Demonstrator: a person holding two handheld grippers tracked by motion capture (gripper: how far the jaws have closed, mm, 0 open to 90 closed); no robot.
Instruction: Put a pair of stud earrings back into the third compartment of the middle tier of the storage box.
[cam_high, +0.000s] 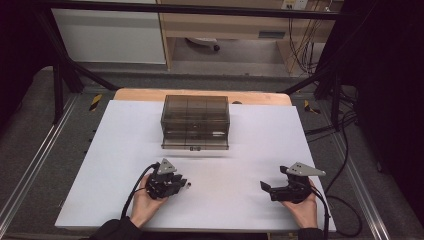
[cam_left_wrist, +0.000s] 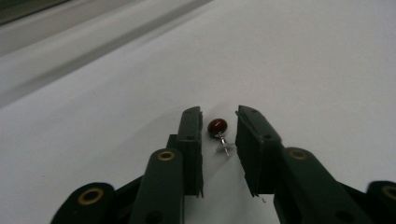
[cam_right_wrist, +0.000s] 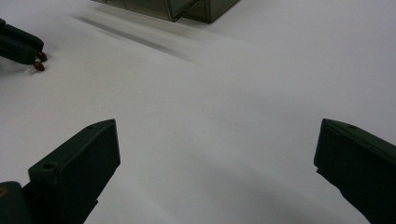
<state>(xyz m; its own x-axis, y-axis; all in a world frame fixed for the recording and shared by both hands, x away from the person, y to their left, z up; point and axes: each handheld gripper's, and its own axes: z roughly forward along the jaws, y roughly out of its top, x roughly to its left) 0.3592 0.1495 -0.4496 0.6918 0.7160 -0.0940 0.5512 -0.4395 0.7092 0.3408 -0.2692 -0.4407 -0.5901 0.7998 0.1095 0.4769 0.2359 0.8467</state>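
- Left gripper (cam_left_wrist: 219, 128): jaws drawn close, straddling the earring (cam_left_wrist: 218, 128) on the white sheet (cam_left_wrist: 327, 70); a thin gap shows on each side, so no pinch yet, by my reading.
- The red bead lies between the tips, its post toward the gripper body, suiting a sideways pinch.
- Right gripper (cam_right_wrist: 217, 149): jaws spread wide, empty, resting well aside.
- Box (cam_high: 195, 121): beyond both grippers, probably the destination.

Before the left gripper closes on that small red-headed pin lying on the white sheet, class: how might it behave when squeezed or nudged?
The pin looks tiny and light, so a nudge probably skids it across the smooth white sheet. Its round red head may let it roll or pivot. Lying between the left gripper pads without touching them, it could slip sideways.
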